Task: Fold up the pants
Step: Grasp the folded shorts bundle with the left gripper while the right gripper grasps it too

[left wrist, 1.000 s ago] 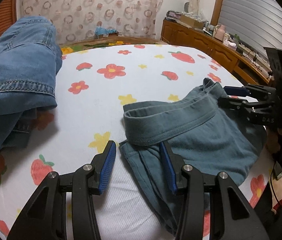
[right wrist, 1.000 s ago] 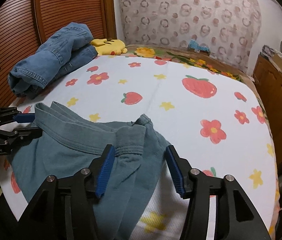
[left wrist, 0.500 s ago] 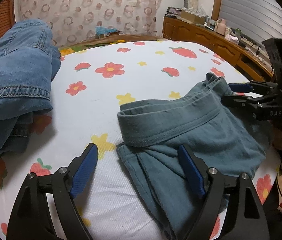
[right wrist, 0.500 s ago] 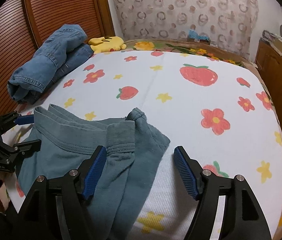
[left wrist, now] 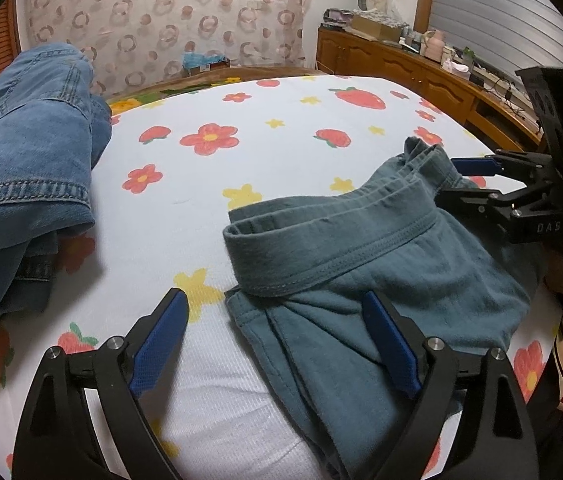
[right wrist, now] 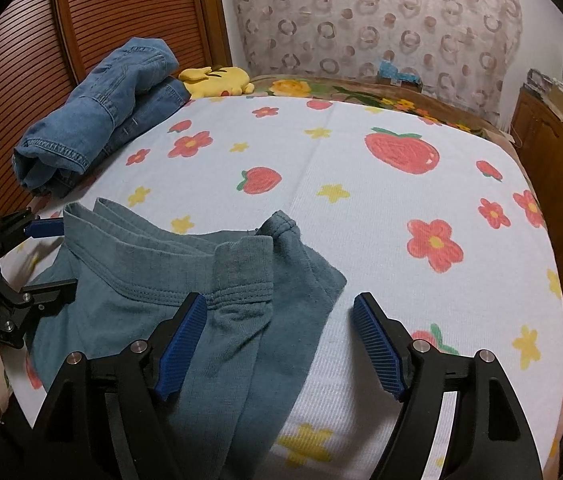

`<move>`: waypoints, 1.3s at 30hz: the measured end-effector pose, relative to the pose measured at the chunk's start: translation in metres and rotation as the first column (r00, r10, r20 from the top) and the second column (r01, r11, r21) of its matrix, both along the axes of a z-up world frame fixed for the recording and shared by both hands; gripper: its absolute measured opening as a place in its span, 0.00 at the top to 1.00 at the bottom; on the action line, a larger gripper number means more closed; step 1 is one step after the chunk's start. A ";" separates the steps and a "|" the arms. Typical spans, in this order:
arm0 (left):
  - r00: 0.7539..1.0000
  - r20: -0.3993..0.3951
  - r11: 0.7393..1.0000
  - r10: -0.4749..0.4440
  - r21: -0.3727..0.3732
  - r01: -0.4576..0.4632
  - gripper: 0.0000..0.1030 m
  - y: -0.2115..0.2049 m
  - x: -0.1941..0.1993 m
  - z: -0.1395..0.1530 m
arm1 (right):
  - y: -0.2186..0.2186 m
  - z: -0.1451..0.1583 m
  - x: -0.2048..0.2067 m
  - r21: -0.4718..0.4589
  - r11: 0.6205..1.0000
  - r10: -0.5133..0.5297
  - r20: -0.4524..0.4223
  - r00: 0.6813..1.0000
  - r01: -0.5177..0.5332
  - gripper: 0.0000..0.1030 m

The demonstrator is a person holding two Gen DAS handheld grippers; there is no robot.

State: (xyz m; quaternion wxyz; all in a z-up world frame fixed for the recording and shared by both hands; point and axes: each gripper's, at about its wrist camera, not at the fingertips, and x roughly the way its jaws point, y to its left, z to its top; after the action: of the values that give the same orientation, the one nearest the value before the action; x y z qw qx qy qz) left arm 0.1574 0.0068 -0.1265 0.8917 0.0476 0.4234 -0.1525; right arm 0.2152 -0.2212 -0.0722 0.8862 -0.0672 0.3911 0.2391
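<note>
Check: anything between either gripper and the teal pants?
Nothing visible. The teal pants lie directly under both: left gripper open over the left edge, right gripper open over the right edge; both have just been opening. The denim pile sits well off to the side.

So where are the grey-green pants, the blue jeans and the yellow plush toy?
grey-green pants (left wrist: 361,240): left wrist view, on the turned-over waistband.
blue jeans (left wrist: 29,144): left wrist view, on the top fold of the pile.
yellow plush toy (right wrist: 221,80): right wrist view, on its body.
</note>
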 end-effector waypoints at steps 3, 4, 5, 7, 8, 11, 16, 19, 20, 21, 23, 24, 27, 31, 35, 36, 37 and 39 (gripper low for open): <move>1.000 -0.014 1.000 0.006 0.000 -0.006 0.13 0.003 0.001 0.001 | 0.000 0.000 0.000 -0.001 1.000 -0.001 -0.002 1.000 0.001 0.25; 1.000 -0.014 1.000 0.009 -0.009 -0.009 0.13 0.005 0.000 0.001 | -0.001 0.000 0.000 0.003 1.000 -0.003 -0.006 1.000 0.003 0.25; 1.000 -0.011 0.999 0.008 -0.035 -0.009 0.13 0.008 -0.001 0.002 | -0.001 0.000 0.000 0.007 1.000 -0.001 -0.010 1.000 0.001 0.25; 1.000 -0.011 0.997 0.011 -0.077 -0.012 0.21 0.013 -0.003 0.003 | -0.002 0.001 -0.002 0.014 1.000 0.003 -0.015 1.000 -0.003 0.27; 1.000 -0.013 0.995 0.017 -0.098 -0.018 0.23 0.017 -0.004 0.004 | -0.002 0.001 -0.003 0.017 1.000 0.006 -0.016 1.000 -0.006 0.30; 0.999 -0.015 0.988 0.032 -0.148 -0.034 0.36 0.024 -0.007 0.006 | -0.002 0.001 -0.006 0.030 0.999 0.018 -0.020 1.000 -0.017 0.33; 0.999 -0.036 0.980 0.038 -0.196 -0.044 0.58 0.028 -0.005 0.005 | -0.001 0.003 -0.004 0.042 0.999 0.028 -0.029 0.999 -0.026 0.40; 0.999 -0.042 0.976 0.032 -0.213 -0.040 0.62 0.026 -0.004 0.005 | -0.001 0.003 -0.004 0.048 0.998 0.031 -0.030 0.999 -0.029 0.44; 0.999 -0.039 0.978 0.030 -0.207 -0.037 0.62 0.024 -0.004 0.005 | -0.002 0.003 -0.004 0.054 0.998 0.033 -0.032 0.999 -0.032 0.47; 0.999 -0.038 0.978 0.030 -0.207 -0.037 0.62 0.023 -0.004 0.005 | -0.002 0.003 -0.004 0.060 0.998 0.034 -0.035 0.999 -0.032 0.49; 0.999 -0.040 0.977 0.029 -0.209 -0.037 0.62 0.022 -0.004 0.005 | -0.003 0.003 -0.003 0.077 0.996 0.039 -0.044 0.998 -0.036 0.59; 0.999 -0.039 0.977 0.029 -0.208 -0.036 0.62 0.021 -0.004 0.005 | -0.003 0.003 -0.002 0.090 0.995 0.038 -0.054 0.998 -0.034 0.61; 0.999 -0.042 0.977 0.023 -0.210 -0.031 0.62 0.019 -0.004 0.005 | -0.003 0.003 -0.003 0.101 0.994 0.042 -0.061 0.997 -0.035 0.66; 0.999 -0.040 0.979 0.018 -0.204 -0.026 0.65 0.019 -0.002 0.006 | 0.000 0.004 -0.004 0.104 0.994 0.051 -0.057 0.997 -0.045 0.74; 1.000 -0.022 0.984 0.004 -0.181 -0.008 0.74 0.014 -0.006 0.008 | -0.001 0.006 -0.007 0.114 0.992 0.060 -0.044 0.997 -0.055 0.82; 1.000 -0.014 0.985 0.003 -0.173 -0.005 0.77 0.013 -0.008 0.009 | -0.001 0.007 -0.009 0.118 0.991 0.061 -0.038 0.997 -0.056 0.83; 1.000 -0.005 0.985 0.000 -0.171 -0.001 0.80 0.013 -0.010 0.011 | -0.002 0.009 -0.011 0.125 0.990 0.064 -0.028 0.998 -0.060 0.83; 1.000 0.009 0.982 -0.010 -0.188 0.012 0.83 0.013 -0.014 0.017 | -0.004 0.012 -0.016 0.134 0.989 0.063 -0.007 0.998 -0.062 0.84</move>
State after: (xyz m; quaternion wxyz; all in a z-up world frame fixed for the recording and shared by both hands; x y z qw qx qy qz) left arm 0.1437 0.0195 -0.1098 0.8931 -0.0339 0.4031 -0.1966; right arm 0.1990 -0.2250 -0.0601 0.8786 -0.0184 0.3769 0.2928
